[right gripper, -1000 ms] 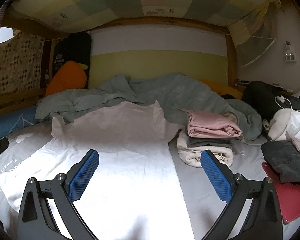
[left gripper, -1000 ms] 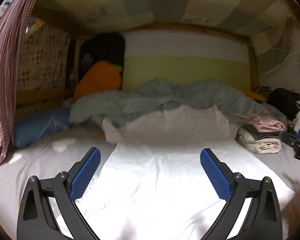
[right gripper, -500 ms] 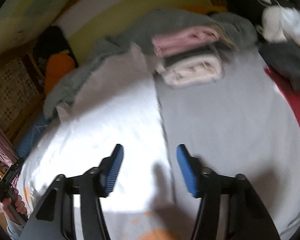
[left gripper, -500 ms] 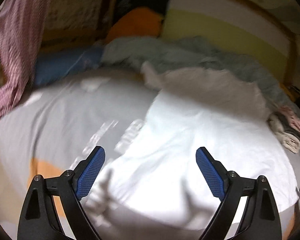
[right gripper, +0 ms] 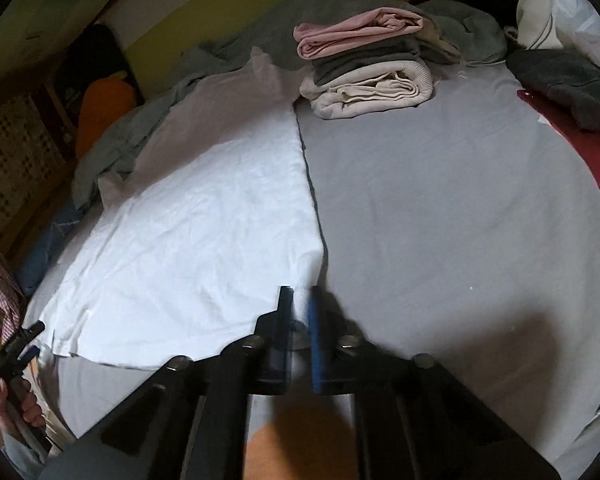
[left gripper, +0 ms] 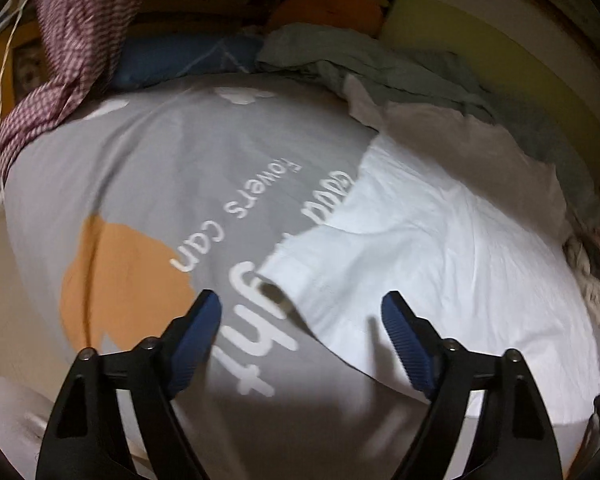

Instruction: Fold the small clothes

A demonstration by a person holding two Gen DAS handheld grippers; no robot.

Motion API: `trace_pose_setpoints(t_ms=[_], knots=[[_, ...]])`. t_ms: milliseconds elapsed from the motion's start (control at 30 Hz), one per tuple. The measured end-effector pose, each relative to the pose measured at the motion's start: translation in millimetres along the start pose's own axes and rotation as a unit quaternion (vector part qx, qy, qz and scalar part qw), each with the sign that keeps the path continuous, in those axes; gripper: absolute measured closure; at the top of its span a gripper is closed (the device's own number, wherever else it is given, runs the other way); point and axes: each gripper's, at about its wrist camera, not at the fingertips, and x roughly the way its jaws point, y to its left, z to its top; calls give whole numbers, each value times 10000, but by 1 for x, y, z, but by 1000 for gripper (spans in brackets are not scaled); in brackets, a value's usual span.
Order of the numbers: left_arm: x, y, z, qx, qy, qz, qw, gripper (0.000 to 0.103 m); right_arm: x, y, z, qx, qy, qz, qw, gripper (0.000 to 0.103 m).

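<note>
The white garment [right gripper: 204, 236] lay flat on the grey bed sheet [right gripper: 460, 220], its long axis running from 6 toward 12 o'clock in the right wrist view. The right gripper [right gripper: 298, 308] had its jaws pressed together on the garment's near right corner. The left gripper [left gripper: 300, 320] was closing, jaws still spread (nothing pinched), with the near left sleeve hem [left gripper: 284, 280] just ahead at 12 o'clock. The left side therefore remained to be secured.
</note>
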Motion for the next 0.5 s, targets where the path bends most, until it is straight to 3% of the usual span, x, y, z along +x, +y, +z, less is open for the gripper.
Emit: trace_pose_setpoints(t_ms=[67,100,167,233,333,467,500], knots=[[2,6,1,-67,48,-16,10000,37,-17,-3,4,85,-487,-200,9986,98],[2,8,2,-73,37,-64,9999,57,-24,-3,6,94,-644,-242,9976,99],[5,7,1,-52,206,-415,9989,82,-31,-5,10,124,-794,-297,9963,99],[11,6,-1,-70,460,-807,9957,83,-30,-4,9,69,-779,-419,9961,99],[14,4,-3,-38,494,-609,9969,82,-25,-9,10,227,-660,-484,9964,99],[14,11,-1,-428,374,-797,9952,78,-27,-13,10,334,-676,-432,9962,99],[16,12,0,-473,320,-841,9948,89,-27,-13,8,317,-698,-449,9960,99]])
